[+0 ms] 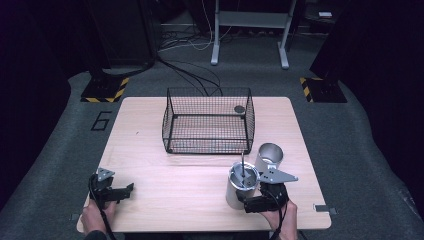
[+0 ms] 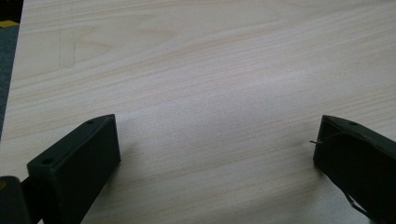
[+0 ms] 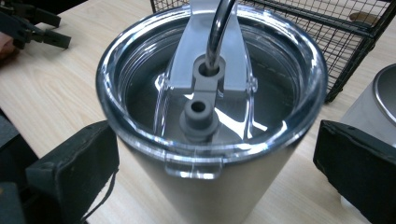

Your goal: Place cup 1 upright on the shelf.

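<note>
My right gripper (image 1: 253,199) is at the lidded tumbler (image 1: 241,184) on the near right of the table (image 1: 150,165), jaws spread either side of it, not clamped yet. A metal straw (image 3: 218,28) sticks through the clear lid (image 3: 210,88). A second, open tumbler (image 1: 269,157) stands just behind it. My left gripper (image 1: 112,192) idles near left, jaws wide, holding nothing. The wire basket (image 1: 208,120) has only a small dark disc (image 1: 239,108) in its far right corner. I'd judge it early: grasp and move both left.

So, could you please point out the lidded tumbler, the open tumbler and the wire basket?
lidded tumbler (image 3: 205,116), right gripper view, clear lid.
open tumbler (image 1: 270,152), high view, rim.
wire basket (image 1: 207,145), high view, front wall.
</note>
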`<state>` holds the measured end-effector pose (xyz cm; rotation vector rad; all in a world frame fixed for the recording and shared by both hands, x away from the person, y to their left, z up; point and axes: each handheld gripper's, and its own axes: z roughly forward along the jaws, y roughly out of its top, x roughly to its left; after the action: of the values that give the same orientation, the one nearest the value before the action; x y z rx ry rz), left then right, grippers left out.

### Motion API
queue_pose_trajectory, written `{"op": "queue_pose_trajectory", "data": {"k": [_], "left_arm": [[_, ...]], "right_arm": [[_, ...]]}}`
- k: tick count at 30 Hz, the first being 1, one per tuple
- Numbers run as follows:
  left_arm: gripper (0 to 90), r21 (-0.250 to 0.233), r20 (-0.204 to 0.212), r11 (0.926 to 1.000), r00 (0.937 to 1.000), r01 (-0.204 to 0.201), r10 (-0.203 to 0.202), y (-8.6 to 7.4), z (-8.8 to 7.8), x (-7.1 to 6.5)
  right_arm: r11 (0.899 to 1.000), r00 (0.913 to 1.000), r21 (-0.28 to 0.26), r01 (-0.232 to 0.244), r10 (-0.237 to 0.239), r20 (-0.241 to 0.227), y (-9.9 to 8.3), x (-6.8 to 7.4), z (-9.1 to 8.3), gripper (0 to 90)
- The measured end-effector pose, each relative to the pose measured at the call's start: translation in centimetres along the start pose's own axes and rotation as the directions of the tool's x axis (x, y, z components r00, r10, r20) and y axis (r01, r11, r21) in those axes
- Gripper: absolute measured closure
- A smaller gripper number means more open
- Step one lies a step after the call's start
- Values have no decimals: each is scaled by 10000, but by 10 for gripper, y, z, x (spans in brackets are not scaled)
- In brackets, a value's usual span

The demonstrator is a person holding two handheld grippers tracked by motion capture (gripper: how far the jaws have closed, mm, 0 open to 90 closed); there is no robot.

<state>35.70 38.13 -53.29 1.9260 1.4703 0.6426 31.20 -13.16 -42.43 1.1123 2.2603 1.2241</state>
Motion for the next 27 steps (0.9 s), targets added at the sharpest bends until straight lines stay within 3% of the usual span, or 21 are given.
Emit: {"op": "queue_pose_trajectory", "data": {"k": [27], "left_arm": [[3,-5,7,10000,10000,17,-17,0,0,0]], "right_arm": [[9990,10000,-450,79,-77,59,10,2,21,0]]}}
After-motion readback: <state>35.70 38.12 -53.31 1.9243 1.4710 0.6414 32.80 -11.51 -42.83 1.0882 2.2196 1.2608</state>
